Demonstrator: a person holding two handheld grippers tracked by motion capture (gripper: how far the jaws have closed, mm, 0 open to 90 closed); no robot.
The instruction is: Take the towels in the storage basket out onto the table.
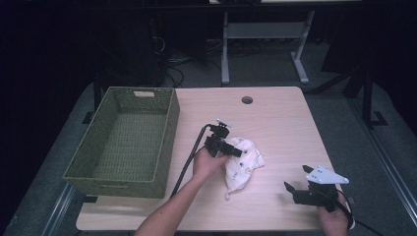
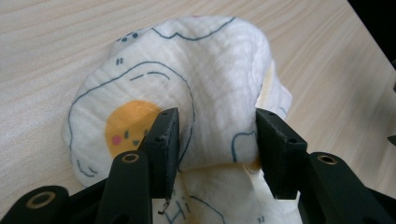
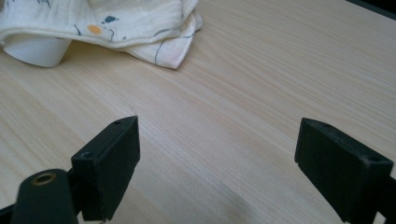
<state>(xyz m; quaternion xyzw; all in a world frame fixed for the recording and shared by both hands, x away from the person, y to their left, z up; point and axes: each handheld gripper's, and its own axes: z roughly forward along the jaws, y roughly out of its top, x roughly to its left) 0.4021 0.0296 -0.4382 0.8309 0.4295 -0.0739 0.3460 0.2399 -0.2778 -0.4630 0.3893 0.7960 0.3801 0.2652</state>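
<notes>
A white muslin cloth [image 1: 243, 161] printed with fried-egg cartoons lies bunched on the light wooden table [image 1: 280, 118], a little right of centre and toward the near edge. To its left, well apart from it, stands a green woven basket [image 1: 169, 125], nothing visible inside it.

The left gripper [image 1: 235, 152] sits at the cloth's left side, its 2 jaws pointing right into the fabric. In the left gripper view a raised fold of the cloth [image 2: 205, 93] bulges up between the jaws, which stand partly open: the right one has a visible gap to the fabric, and the left one lies against the fold or just short of it, so nothing looks pinched. The cloth rests on the table under its own weight.

The right gripper [image 1: 299, 180] is held near the table's near right corner, well apart from the cloth, with its jaws spread wide over bare wood and nothing between them. In the right gripper view the cloth's edge [image 3: 154, 49] lies at the far left.

The step in hand looks like taking hold of the cloth with the left gripper, probably to carry it to the basket. The next move calls for closing the jaws firmly on that fold, deep enough that several layers are caught, then lifting straight up before swinging left over the basket rim. A shallow pinch could let the thin fabric slip free.
</notes>
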